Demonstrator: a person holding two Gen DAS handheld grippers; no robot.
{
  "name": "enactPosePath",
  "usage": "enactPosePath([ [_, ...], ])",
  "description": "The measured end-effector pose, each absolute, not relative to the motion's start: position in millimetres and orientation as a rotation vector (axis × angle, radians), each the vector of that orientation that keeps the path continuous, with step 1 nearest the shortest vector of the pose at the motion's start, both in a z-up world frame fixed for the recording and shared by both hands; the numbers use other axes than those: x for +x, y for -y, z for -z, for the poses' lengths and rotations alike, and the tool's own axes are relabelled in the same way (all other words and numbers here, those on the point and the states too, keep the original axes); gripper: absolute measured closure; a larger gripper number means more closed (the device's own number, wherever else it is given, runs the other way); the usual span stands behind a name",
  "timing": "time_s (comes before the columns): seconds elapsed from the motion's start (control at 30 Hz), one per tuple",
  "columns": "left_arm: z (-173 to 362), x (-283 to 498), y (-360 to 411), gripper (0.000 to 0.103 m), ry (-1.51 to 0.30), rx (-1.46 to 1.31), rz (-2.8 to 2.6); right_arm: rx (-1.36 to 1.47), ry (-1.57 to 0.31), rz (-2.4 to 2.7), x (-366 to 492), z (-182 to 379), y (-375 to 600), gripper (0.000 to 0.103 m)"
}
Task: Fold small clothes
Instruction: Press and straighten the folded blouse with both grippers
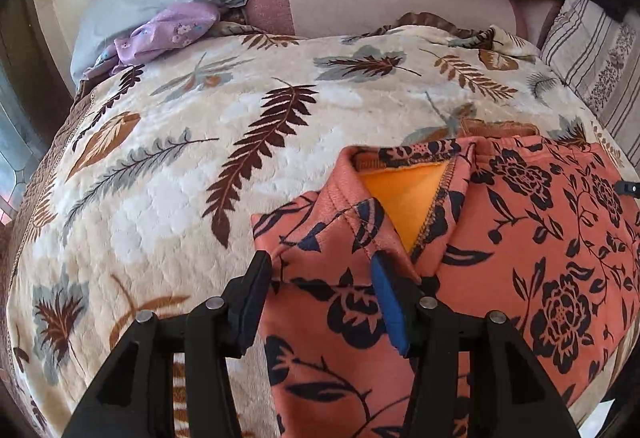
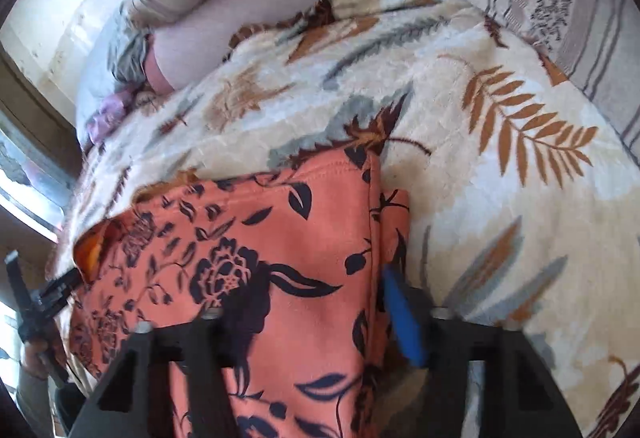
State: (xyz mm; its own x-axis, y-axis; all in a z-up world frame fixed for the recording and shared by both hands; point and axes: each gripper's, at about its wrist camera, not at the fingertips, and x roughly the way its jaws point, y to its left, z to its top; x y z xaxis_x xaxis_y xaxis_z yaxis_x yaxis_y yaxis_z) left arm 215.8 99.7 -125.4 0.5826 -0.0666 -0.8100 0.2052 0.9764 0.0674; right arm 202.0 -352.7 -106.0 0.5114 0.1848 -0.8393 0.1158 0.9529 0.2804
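orange floral garment [image 1: 500,238] lies partly folded on leaf-print blanket [image 1: 180,166], neck opening toward pillows. left gripper [image 1: 320,270] jaws spread wide, straddling collar, nothing pinched. right gripper [image 2: 304,298] likewise spread over garment's right folded edge (blurred, grip uncertain). advice: close on both layers near edge, lift low, keep both sides level.

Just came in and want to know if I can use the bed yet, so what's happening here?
A person is partway through folding a small orange floral garment on the leaf-print blanket. The left hand-held gripper is open, its fingers straddling the collar end where the yellow lining shows. The right hand-held gripper sits at the garment's other side, over its edge; that view is blurred, but it looks open too. The garment lies partly doubled over, not yet a finished fold.
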Motion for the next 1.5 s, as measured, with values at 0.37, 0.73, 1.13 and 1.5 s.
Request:
enactPosePath([
  [0.37, 135, 266, -150, 0.093, -1.006, -0.116, -0.046, 0.289, -1.074, 0.049, 184, 117, 367, 0.091],
  [0.73, 61, 139, -119, 0.027, -0.780, -0.073, 0.116, 0.609, -0.826, -0.050, 80, 65, 363, 0.012],
  [1.13, 99, 92, -52, 0.022, -0.881, -0.029, 0.198, 0.884, -0.915, 0.000, 3, 122, 338, 0.013],
  [1.5, 137, 112, -13, 0.014, -1.021, 0.072, 0.123, 1.137, -0.813, 0.044, 30, 140, 336, 0.037],
])
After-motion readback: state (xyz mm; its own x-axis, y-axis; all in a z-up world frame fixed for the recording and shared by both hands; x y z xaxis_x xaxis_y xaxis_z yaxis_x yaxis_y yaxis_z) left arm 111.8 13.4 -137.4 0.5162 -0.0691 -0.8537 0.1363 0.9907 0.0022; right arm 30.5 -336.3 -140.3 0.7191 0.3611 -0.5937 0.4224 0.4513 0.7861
